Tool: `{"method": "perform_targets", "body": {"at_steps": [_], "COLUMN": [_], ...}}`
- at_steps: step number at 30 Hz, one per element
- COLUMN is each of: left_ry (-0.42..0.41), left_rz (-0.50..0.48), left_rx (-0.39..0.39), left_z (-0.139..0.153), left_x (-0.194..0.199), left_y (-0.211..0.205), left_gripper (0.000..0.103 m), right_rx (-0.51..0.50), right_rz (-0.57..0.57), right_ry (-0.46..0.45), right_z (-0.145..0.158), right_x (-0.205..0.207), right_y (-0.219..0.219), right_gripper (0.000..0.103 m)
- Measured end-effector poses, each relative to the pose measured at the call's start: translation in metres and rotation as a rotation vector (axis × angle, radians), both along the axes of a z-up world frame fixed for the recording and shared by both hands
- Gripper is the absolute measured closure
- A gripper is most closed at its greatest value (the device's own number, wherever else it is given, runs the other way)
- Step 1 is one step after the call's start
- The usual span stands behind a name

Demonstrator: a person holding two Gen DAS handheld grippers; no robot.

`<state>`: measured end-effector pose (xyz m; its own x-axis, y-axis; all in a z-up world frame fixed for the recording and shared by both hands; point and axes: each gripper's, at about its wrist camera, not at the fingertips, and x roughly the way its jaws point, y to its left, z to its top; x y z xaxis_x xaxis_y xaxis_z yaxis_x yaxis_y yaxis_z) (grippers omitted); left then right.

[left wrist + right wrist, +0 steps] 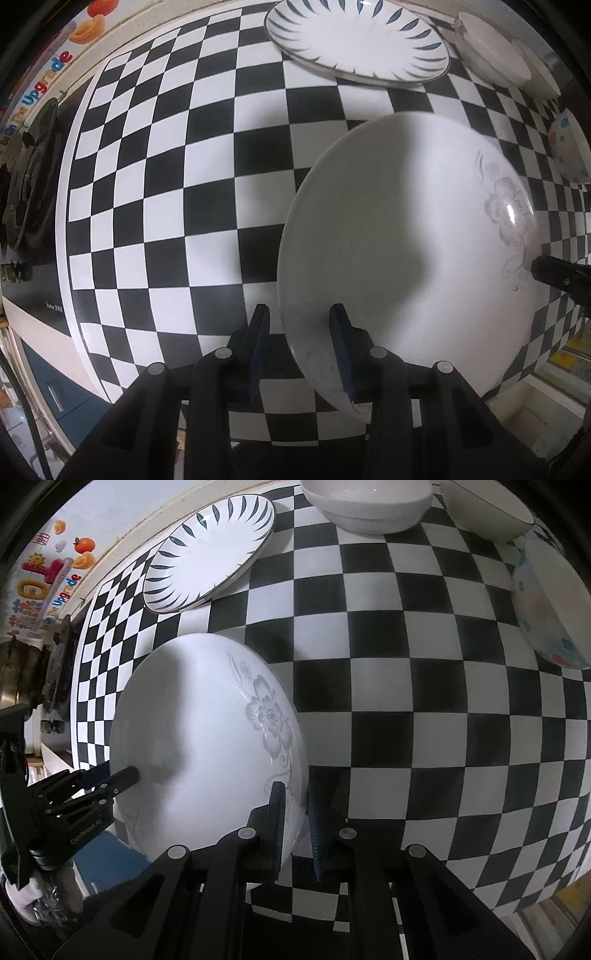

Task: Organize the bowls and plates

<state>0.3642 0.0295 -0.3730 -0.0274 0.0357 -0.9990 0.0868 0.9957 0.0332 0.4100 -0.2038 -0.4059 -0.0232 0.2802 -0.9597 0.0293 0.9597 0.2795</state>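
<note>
Nearest the lens, the left gripper (301,328) straddles the near rim of the floral plate (399,236), its fingers apart with one pad over the rim and one outside it. The right gripper (297,816) straddles the opposite rim, jaws likewise parted around the edge (whether the pads touch is hard to say). The plate sits tilted over the checkered cloth (406,701). Beyond lie a leaf-pattern plate (354,40) and white bowls (369,502).

White flower-print plate (207,738) tilted over checkered cloth
</note>
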Motion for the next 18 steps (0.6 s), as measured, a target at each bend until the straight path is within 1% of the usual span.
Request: {"method": "perform_targets", "body": {"at_steps": [3,5,9,12,14,15,16,18], "left_ry": [0.003,0.005,-0.016,-0.044,-0.076,-0.093,-0.105,-0.119], "left_rz": [0.006,0.011,0.041,0.084,0.134,0.156,0.168,0.186], "left_rx": [-0.005,0.005,0.003,-0.014,-0.051,-0.069,-0.079,-0.097], "left_z": [-0.002,0.000,0.016,0.031,0.043,0.047,0.050,0.051], "left_x": [0.003,0.004,0.009,0.015,0.027,0.036,0.043,0.067], "left_y": [0.000,0.002,0.020,0.031,0.041,0.045,0.048,0.052], "left_gripper": [0.071,0.071,0.071,0.071,0.071,0.071,0.071,0.071], "right_rx": [0.022,0.031,0.031,0.063,0.085,0.100,0.118,0.137], "right_rz": [-0.011,-0.019,-0.027,-0.046,-0.061,-0.069,-0.075,-0.092], "right_ry": [0.010,0.010,-0.004,-0.025,-0.036,-0.042,-0.047,-0.060], "right_z": [-0.001,-0.001,0.005,0.019,0.027,0.031,0.034,0.037], "right_x": [0.000,0.001,0.005,0.014,0.024,0.030,0.040,0.057], "right_y": [-0.005,-0.007,-0.011,-0.016,-0.018,-0.018,-0.017,-0.015], "right_gripper": [0.088,0.088,0.088,0.088,0.085,0.082,0.075,0.069]}}
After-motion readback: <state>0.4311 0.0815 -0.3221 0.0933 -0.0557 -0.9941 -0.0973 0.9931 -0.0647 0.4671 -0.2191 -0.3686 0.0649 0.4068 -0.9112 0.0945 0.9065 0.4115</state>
